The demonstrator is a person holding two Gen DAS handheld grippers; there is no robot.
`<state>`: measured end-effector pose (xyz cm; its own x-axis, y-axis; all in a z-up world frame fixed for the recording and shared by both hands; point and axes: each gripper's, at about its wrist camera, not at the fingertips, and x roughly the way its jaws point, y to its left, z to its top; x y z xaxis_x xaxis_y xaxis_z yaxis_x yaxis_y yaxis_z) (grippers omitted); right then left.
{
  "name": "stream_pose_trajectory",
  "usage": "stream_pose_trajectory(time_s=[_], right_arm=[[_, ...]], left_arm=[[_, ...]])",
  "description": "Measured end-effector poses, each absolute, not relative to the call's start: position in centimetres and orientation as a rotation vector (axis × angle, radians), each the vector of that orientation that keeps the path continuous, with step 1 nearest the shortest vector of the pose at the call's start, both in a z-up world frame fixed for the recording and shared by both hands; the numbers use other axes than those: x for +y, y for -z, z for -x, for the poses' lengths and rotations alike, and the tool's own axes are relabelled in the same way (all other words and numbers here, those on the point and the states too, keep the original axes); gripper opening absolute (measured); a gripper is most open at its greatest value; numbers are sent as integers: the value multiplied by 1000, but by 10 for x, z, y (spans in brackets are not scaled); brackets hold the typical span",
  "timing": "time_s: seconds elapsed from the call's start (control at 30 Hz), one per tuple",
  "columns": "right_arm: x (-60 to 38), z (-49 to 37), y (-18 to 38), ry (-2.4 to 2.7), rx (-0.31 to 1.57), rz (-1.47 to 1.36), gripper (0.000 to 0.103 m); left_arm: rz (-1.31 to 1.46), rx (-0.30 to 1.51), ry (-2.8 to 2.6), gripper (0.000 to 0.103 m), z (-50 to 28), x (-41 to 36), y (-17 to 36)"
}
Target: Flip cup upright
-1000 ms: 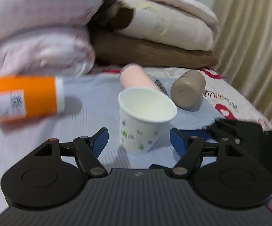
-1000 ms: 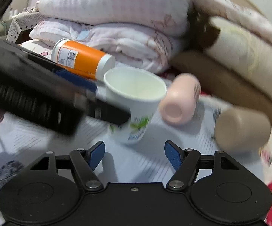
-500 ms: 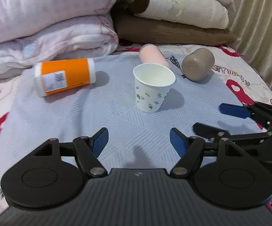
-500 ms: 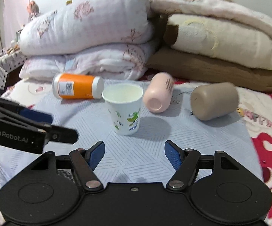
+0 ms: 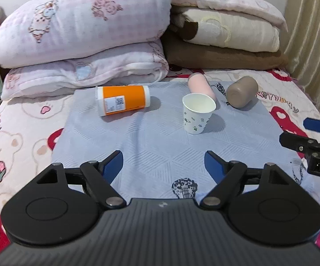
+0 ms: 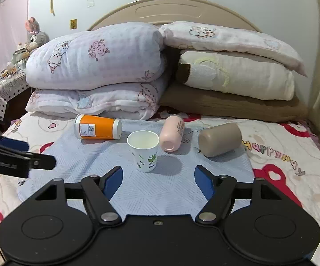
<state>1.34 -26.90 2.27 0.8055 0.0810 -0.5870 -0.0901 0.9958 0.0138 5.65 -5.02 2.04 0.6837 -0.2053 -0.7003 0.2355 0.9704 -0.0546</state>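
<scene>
A white paper cup with green leaf print (image 5: 197,115) stands upright, mouth up, on the pale blue cloth (image 5: 155,146); it also shows in the right wrist view (image 6: 144,150). My left gripper (image 5: 164,166) is open and empty, well short of the cup. My right gripper (image 6: 157,180) is open and empty, just in front of the cup. The right gripper's fingers (image 5: 315,133) show at the right edge of the left wrist view, and the left gripper's fingers (image 6: 15,153) at the left edge of the right wrist view.
An orange bottle (image 5: 122,103) lies on its side left of the cup. A pink cup (image 6: 172,135) and a brown cup (image 6: 220,139) lie on their sides behind and to the right. Stacked pillows and blankets (image 6: 97,71) stand behind. A curtain (image 5: 315,33) hangs at right.
Both grippers have pulled back and away from the paper cup, which stays upright on the cloth. The view has widened to show the whole bed.
</scene>
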Motion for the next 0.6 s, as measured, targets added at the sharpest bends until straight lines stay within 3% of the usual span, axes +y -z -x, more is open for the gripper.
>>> stream_pose_trajectory(time_s=[0.33,0.47,0.6], right_arm=[[-257,6,-37,-44,686,-18,80],[-253,14,-49,-38,671,-15,94],[-246,22,-61,-9,643,7,101]], left_arm=[[-52,767,211,88,-39,-36,-37],[-61,745,198,98,-33,-34,-43],[-51,751,187,103,-29,-31,-50]])
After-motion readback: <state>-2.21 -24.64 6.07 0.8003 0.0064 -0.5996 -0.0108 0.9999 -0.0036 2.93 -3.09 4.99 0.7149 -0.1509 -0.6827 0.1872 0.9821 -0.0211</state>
